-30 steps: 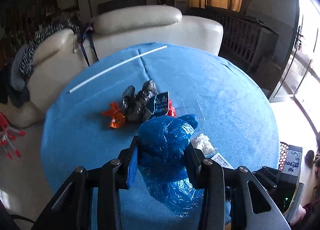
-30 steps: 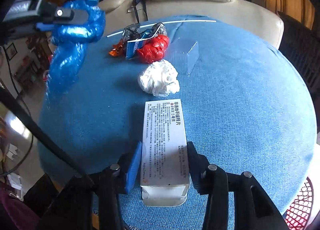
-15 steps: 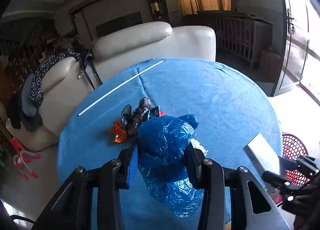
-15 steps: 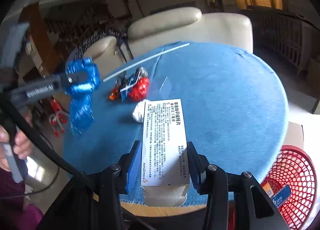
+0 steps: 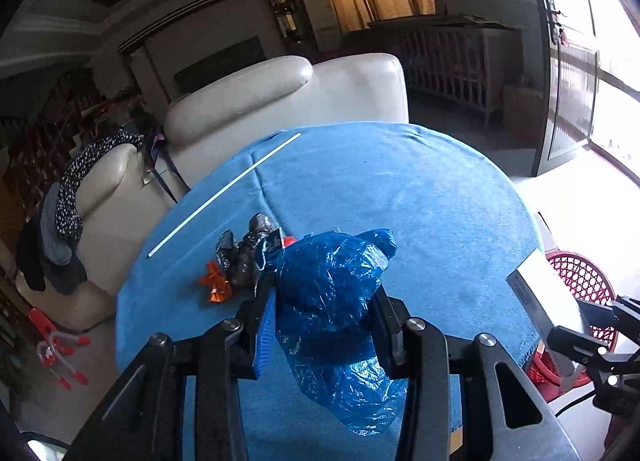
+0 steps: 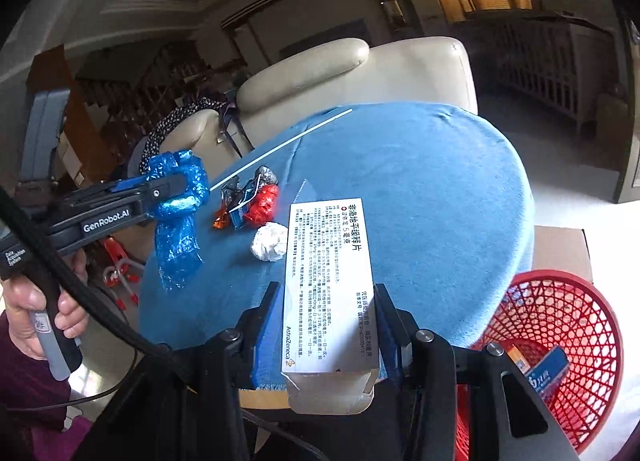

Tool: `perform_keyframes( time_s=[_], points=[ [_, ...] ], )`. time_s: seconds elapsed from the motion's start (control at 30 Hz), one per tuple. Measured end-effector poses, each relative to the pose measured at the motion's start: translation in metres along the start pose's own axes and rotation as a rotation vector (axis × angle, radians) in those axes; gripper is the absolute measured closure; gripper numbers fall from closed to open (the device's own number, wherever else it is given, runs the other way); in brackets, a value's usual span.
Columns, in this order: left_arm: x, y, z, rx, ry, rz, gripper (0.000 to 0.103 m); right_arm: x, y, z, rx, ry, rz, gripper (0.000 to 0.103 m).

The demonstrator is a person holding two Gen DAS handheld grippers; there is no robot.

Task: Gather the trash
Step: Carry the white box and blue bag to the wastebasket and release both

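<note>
The right gripper (image 6: pixel 327 335) clamped the medicine box (image 6: pixel 329 281); released early, it could miss the red basket (image 6: pixel 560 349) at lower right. The left gripper (image 5: pixel 324 325) pinched the blue bag (image 5: pixel 332 293).

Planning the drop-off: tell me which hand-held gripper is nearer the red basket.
Right. The right hand-held gripper, shut on the white box, is beside the red basket at the table's edge. The left hand-held gripper, clamping the blue bag, is over the table, farther away.
</note>
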State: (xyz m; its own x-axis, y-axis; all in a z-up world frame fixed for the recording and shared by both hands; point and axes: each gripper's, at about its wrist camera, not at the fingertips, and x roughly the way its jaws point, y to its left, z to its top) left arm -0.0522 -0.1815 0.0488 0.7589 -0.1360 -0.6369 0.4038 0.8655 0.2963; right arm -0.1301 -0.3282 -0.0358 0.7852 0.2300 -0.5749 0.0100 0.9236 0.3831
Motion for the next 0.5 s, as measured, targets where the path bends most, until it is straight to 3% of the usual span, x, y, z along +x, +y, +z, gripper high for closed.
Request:
perform_keyframes(
  time_s=[0.5],
  points=[
    [-0.011, -0.05, 0.004, 0.112, -0.022, -0.03, 0.06, -0.035, -0.039, -0.008, 0.109, -0.044, -0.025, 0.056]
  ],
)
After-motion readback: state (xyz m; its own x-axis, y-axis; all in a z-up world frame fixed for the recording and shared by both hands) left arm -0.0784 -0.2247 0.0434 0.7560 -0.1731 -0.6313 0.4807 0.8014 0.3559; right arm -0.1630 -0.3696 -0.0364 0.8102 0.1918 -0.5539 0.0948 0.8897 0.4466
